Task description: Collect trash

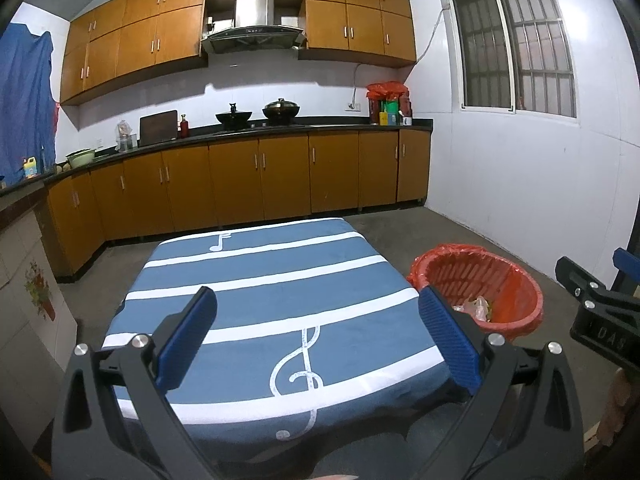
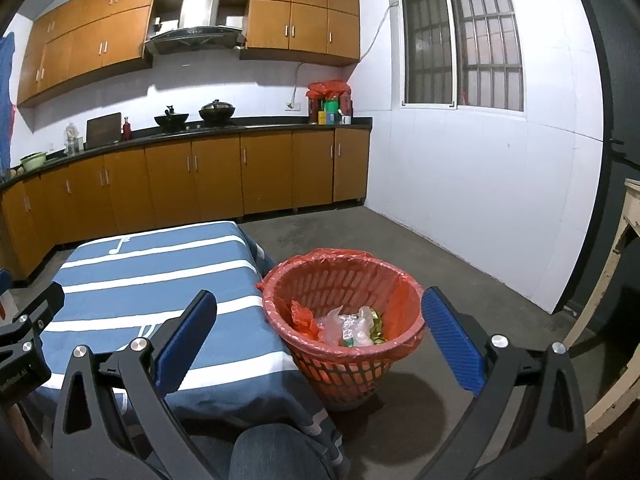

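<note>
I see a kitchen: brown cabinets point(image 1: 256, 184), black counter point(image 1: 248, 133), white walls point(image 2: 460, 184), barred window point(image 1: 516, 48), grey concrete floor point(image 2: 460, 280).

The right gripper point(image 2: 318, 320) hangs with fingers wide apart, holding nothing. Between them, at twelve o'clock, the red basket point(image 2: 404, 280) holds crumpled wrappers point(image 2: 346, 326); the striped table point(image 2: 160, 276) stands at ten o'clock.

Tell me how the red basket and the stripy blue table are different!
The red basket is round with holes in its wall; the table is flat and square-cornered under a blue cloth with white stripes and music notes. The basket holds crumpled wrappers inside a red bag; the table has nothing on it. The basket stands lower, on the floor beside the table. Both sit close in front of the open grippers.
</note>
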{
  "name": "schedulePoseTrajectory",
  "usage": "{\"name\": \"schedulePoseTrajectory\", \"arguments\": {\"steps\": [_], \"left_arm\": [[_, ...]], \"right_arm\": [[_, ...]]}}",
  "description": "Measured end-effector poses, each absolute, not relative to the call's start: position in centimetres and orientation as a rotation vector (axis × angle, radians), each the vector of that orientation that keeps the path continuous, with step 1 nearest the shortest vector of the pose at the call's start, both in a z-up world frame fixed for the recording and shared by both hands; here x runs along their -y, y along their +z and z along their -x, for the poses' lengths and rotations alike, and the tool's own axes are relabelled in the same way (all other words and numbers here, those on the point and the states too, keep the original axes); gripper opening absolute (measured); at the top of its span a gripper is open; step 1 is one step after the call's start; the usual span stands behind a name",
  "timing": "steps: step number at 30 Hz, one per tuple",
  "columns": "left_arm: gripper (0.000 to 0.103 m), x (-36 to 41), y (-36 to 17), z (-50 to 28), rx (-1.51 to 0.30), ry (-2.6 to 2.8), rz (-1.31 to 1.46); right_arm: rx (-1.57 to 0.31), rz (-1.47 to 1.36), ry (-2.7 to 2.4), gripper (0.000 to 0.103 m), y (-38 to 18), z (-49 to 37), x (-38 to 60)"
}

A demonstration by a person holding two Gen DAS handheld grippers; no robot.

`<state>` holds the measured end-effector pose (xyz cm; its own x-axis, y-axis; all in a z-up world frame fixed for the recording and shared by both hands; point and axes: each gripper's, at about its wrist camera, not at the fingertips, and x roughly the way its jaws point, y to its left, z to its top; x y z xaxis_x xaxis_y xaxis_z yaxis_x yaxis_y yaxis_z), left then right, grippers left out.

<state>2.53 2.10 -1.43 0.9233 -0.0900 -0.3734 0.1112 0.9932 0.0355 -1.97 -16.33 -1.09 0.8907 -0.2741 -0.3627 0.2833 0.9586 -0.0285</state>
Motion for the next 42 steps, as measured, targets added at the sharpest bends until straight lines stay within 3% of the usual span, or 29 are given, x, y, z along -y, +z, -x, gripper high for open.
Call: {"name": "schedulePoseTrajectory", "arguments": {"steps": [42], "left_arm": [[0.099, -1.7, -1.7, -1.1, -0.396, -0.056, -0.015]], "right_arm": [[-0.378, -0.014, -0.346, 0.101, -1.6, 3.0, 16.3]]}}
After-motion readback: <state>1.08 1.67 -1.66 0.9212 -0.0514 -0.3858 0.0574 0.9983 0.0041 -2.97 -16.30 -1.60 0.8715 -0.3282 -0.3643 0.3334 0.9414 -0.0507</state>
